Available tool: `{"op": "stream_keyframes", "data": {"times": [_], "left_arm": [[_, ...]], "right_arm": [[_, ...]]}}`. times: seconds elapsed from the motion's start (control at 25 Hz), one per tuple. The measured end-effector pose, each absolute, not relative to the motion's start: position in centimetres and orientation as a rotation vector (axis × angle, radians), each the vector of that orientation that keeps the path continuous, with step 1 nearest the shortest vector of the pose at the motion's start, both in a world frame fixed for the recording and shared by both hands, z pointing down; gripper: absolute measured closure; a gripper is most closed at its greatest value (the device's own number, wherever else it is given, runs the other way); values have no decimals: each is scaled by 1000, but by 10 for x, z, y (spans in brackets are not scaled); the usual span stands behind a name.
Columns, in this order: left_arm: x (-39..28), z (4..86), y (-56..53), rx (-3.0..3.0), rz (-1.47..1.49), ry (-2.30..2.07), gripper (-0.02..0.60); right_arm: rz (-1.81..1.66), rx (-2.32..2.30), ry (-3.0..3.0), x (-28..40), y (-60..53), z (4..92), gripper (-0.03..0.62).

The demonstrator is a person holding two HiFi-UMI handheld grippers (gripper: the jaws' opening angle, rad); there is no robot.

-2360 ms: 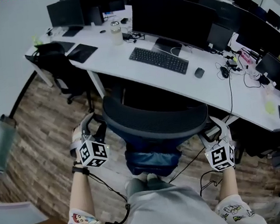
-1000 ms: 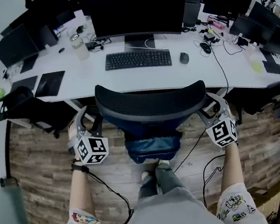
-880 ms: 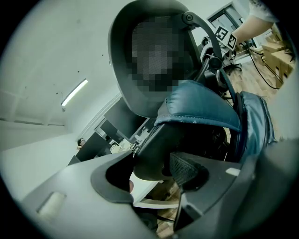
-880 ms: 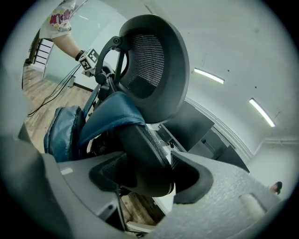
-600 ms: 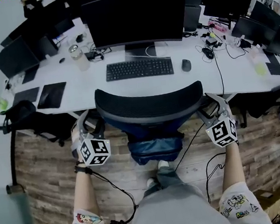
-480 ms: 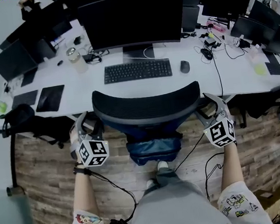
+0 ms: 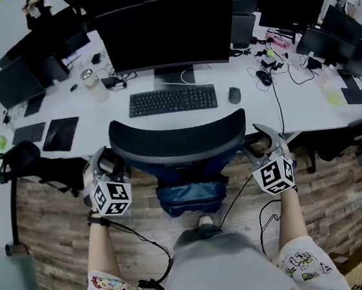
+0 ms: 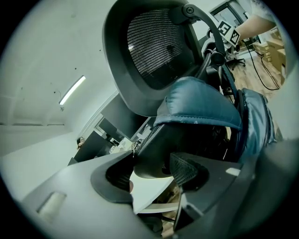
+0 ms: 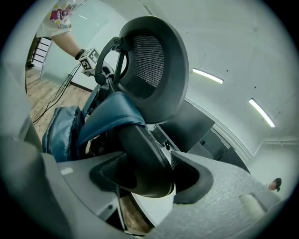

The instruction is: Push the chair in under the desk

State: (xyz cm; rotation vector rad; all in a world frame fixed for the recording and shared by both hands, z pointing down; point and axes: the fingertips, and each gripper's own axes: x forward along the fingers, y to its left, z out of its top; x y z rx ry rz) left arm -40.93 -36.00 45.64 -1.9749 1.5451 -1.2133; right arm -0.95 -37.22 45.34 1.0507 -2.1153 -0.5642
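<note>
1. One chair (image 7: 179, 141), one desk (image 7: 99, 114), two grippers, one keyboard (image 7: 173, 100), one mouse (image 7: 234, 94).
2. The chair back sits right at the desk's front edge, at 12 o'clock from the person. There is bare wood floor (image 7: 52, 214) at 9 and at 3 o'clock.
3. The left gripper (image 7: 110, 163) is at the chair's 9 o'clock side and pinches the left armrest (image 8: 154, 158).
4. The right gripper (image 7: 262, 145) is at the 3 o'clock side, and its wide jaws pinch the right armrest (image 9: 145, 158).

R tongs (image 9: 152, 178) clamped on chair armrest (image 9: 140, 149); mesh backrest (image 9: 149, 65) above, blue cushion (image 9: 110, 114) left
</note>
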Motion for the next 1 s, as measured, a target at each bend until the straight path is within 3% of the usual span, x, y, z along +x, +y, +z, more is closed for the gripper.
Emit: {"op": "stream_keyframes", "data": {"times": [1.0], "left_arm": [[-404,458,-360,-1979,-1187,1546,327]], "right_arm": [[-543,1056,-2105,-4,-377,455,310]]}}
